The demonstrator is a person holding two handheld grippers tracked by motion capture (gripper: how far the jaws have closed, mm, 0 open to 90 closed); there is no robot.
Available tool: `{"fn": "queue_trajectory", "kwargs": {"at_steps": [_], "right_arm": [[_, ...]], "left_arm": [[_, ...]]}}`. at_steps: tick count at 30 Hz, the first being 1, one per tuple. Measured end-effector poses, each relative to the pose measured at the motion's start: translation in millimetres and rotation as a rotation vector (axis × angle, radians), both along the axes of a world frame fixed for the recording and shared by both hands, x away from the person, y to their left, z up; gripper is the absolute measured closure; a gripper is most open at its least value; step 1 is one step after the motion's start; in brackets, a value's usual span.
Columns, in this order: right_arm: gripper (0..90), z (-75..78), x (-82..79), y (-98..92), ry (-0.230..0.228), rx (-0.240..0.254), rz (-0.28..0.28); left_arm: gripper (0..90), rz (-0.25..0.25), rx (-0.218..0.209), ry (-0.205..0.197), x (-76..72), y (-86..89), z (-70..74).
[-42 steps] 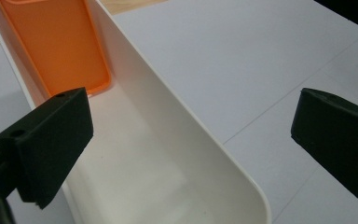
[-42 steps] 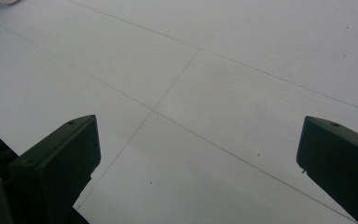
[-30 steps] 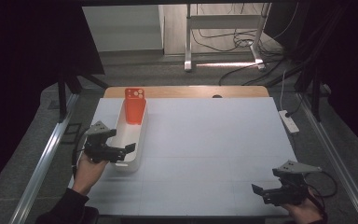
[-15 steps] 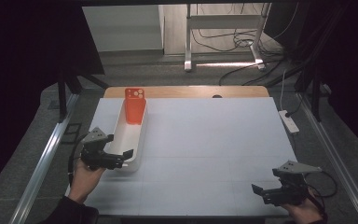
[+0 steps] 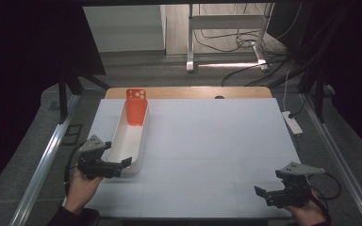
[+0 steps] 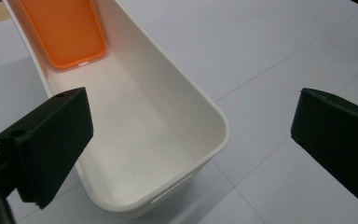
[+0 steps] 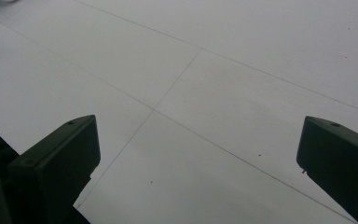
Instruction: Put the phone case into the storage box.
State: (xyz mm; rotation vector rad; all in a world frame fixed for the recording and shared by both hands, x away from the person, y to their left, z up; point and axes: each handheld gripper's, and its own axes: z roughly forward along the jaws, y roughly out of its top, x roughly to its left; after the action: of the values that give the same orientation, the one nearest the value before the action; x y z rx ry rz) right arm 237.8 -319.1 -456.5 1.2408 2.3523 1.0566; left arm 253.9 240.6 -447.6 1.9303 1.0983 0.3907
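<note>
Lying along the left edge of the white tabletop (image 5: 207, 141), a long white tray (image 5: 131, 141) runs from the near left part toward the far left corner. At its far end an orange phone case (image 5: 136, 106) stands inside the tray and leans against the end wall, with its camera cut-out at the top. In the left gripper view the same orange phone case (image 6: 65, 32) is at the top, and the rest of the white tray (image 6: 168, 107) is bare inside.

The left gripper (image 5: 118, 165) is at the near end of the tray, held by a hand (image 5: 81, 186) that comes in from the near left corner. Its jaws are wide apart. One jaw is over the inside of the tray, close to its left wall, and the other is out over the tabletop to the right of the tray, so the near right corner of the tray lies between them. I cannot tell if either jaw touches the tray; it seems that they do not.

The right gripper (image 5: 269, 195) is near the near right corner of the tabletop, well apart from the tray, and the hand (image 5: 307, 214) holding it is at the near edge. Its jaws are also wide apart, with nothing between them but the white surface with its thin seam lines.

Beyond the right edge a white power strip (image 5: 293, 122) lies on the floor.
</note>
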Motion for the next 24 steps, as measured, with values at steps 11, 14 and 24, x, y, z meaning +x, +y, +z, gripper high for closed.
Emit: {"fn": "queue_trajectory", "kwargs": {"at_steps": [11, 14, 24], "right_arm": [[0.0, 0.1, -0.2, 0.0, -0.003, -0.001, -0.002], [0.0, 0.3, -0.2, 0.0, -0.002, -0.003, -0.002], [0.0, 0.1, -0.2, -0.1, -0.004, -0.001, -0.004]], "left_arm": [[0.0, 0.009, 0.003, 0.0, -12.4, 4.2, -2.0], [0.0, 0.013, 0.004, 0.006, -15.8, 5.7, -3.4], [0.0, 0.026, 0.011, 0.005, -30.1, 11.4, -4.8]]}}
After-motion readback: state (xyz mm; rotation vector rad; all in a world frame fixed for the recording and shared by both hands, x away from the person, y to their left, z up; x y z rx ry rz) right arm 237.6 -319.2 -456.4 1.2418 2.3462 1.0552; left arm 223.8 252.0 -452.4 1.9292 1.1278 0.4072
